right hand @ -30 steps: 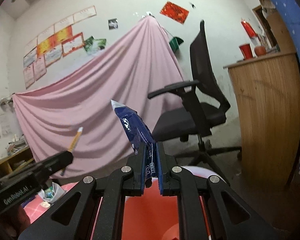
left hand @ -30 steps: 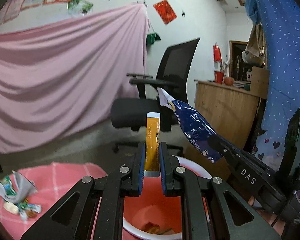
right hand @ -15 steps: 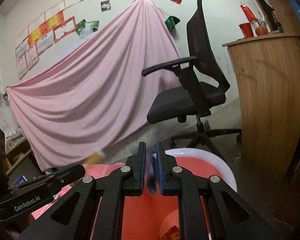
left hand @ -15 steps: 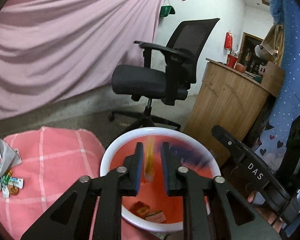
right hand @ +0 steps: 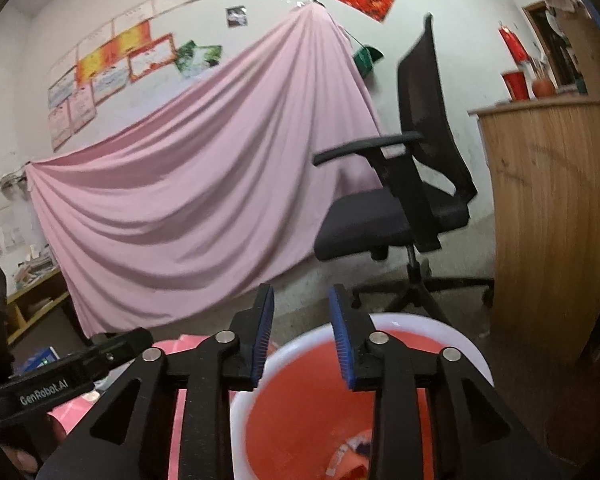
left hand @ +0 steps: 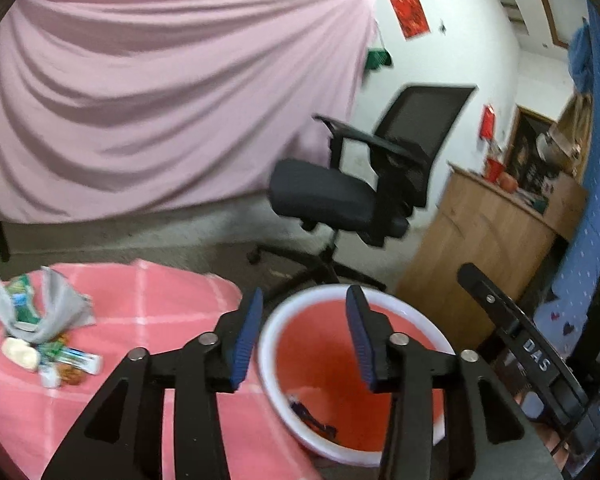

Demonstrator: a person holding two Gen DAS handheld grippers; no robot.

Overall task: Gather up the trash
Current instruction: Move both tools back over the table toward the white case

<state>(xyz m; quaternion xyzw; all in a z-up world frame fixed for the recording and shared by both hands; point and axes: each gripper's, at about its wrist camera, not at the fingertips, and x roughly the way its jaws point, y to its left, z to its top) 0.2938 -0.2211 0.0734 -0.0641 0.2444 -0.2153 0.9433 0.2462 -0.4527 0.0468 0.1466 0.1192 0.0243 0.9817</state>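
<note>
A red bucket with a white rim point(left hand: 384, 298) point(right hand: 432, 328) stands beside the pink checked table. Wrappers lie at its bottom, a dark blue one point(left hand: 312, 420) among them. My left gripper point(left hand: 302, 332) hovers over the bucket's left rim, jaws opening, nothing between them. My right gripper point(right hand: 300, 336) is above the bucket too, jaws opening and empty. In the left wrist view the right gripper's body point(left hand: 528, 356) shows at the right. On the tablecloth point(left hand: 148, 292) a pile of trash point(left hand: 40, 332) lies: a crumpled grey wrapper and small packets.
A black office chair point(left hand: 364, 184) point(right hand: 412, 200) stands behind the bucket on the concrete floor. A wooden counter point(right hand: 556, 216) rises at the right. A pink sheet point(left hand: 160, 92) hangs over the back wall. Blue spotted cloth point(left hand: 596, 240) borders the far right.
Both grippers tipped down over the bucket and opened. The orange strip left the left jaws and the blue packet left the right jaws; both dropped into the bucket.
</note>
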